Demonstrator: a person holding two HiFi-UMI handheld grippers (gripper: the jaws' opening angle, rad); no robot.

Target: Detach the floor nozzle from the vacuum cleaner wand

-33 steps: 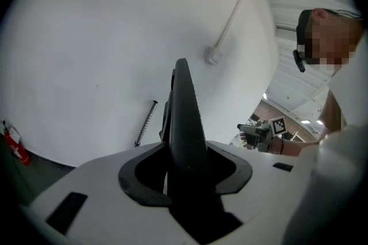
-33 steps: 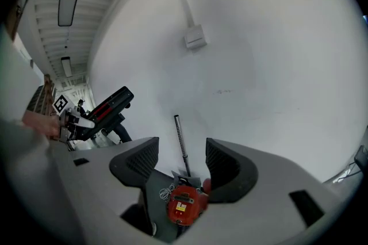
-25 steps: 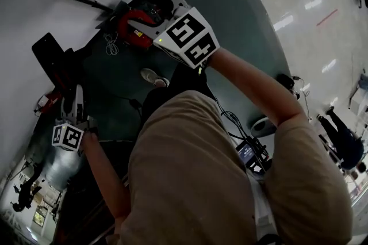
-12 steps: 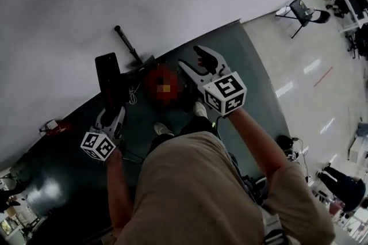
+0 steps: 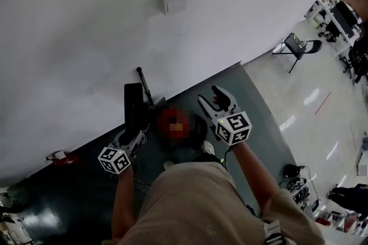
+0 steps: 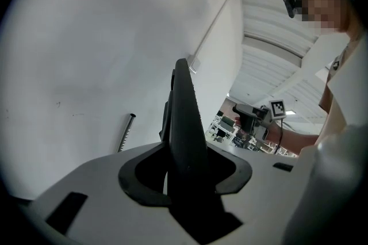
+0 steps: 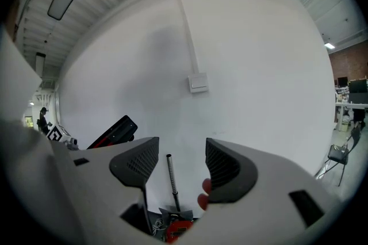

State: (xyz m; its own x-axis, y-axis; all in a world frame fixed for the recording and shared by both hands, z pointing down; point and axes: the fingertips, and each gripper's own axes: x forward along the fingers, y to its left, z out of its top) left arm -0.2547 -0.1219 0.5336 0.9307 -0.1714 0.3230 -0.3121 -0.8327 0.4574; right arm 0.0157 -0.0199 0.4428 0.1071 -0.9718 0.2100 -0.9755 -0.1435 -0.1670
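Note:
The black floor nozzle (image 5: 133, 106) is a flat dark slab, tilted upward in front of the white wall. My left gripper (image 5: 131, 136) is shut on its lower end. In the left gripper view the nozzle (image 6: 183, 117) stands edge-on between the jaws of that gripper (image 6: 185, 172). The thin metal wand (image 5: 144, 84) leans on the wall, its upper end bare and apart from the nozzle. The wand (image 7: 171, 180) rises between the jaws of my right gripper (image 7: 179, 163), well beyond them. My right gripper (image 5: 213, 99) is open and holds nothing. The red vacuum body (image 7: 177, 228) lies at the wand's foot.
A grey-green mat (image 5: 247, 94) covers the floor by the wall. A white wall box (image 5: 173, 0) with a conduit sits higher up. A folding chair (image 5: 299, 45) and desks stand far right. A small red object (image 5: 62, 158) lies at the left by the wall.
Both grippers have moved closer together while the view pulled back. The left gripper has carried the nozzle rightward, close to the wand. The right gripper has come off the red vacuum body.

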